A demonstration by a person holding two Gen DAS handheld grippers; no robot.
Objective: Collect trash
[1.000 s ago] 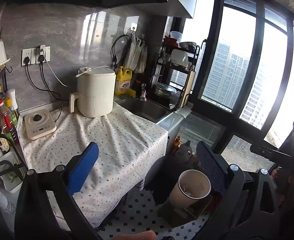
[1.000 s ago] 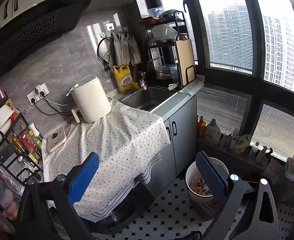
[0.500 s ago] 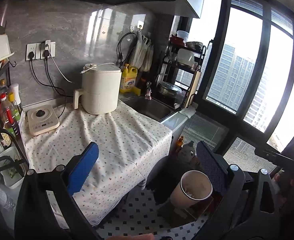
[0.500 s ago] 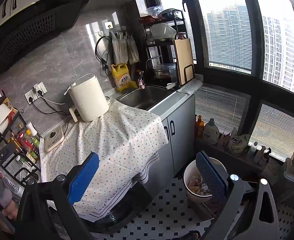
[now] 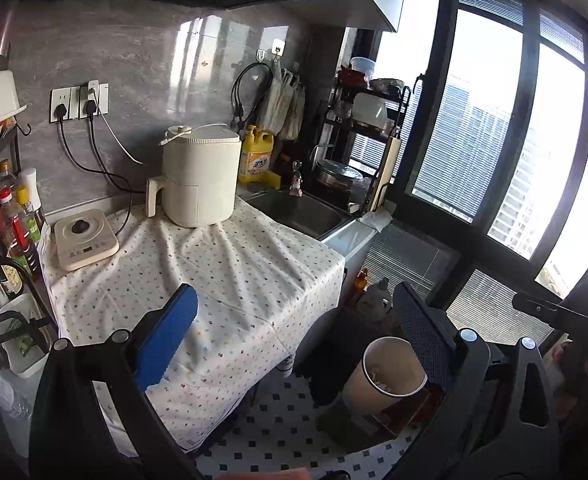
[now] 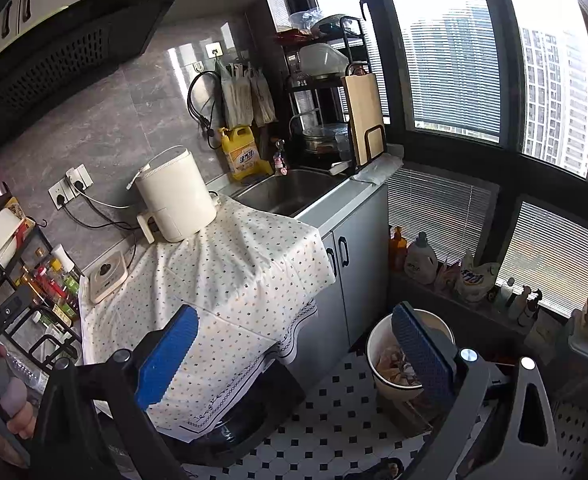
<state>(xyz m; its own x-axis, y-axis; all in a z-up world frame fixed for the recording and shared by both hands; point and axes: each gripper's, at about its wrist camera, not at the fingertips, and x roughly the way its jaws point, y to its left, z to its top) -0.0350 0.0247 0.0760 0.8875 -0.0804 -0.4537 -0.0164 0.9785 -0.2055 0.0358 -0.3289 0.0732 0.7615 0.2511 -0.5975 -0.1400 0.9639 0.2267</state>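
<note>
Both my tongs (image 5: 294,336) (image 6: 294,344) gape empty; trash bucket (image 6: 377,354) looks light, rigid, so I'd grip its rim.

Worktop (image 5: 345,236) under dotted cloth (image 5: 214,280). On the cloth: white air fryer (image 5: 200,180) at back edge, small white cooker (image 5: 84,240) at back left corner. Sink (image 5: 297,210) at right end. Tiled floor (image 6: 333,432): white bin (image 6: 377,364) with scraps beside the cabinet.
</note>
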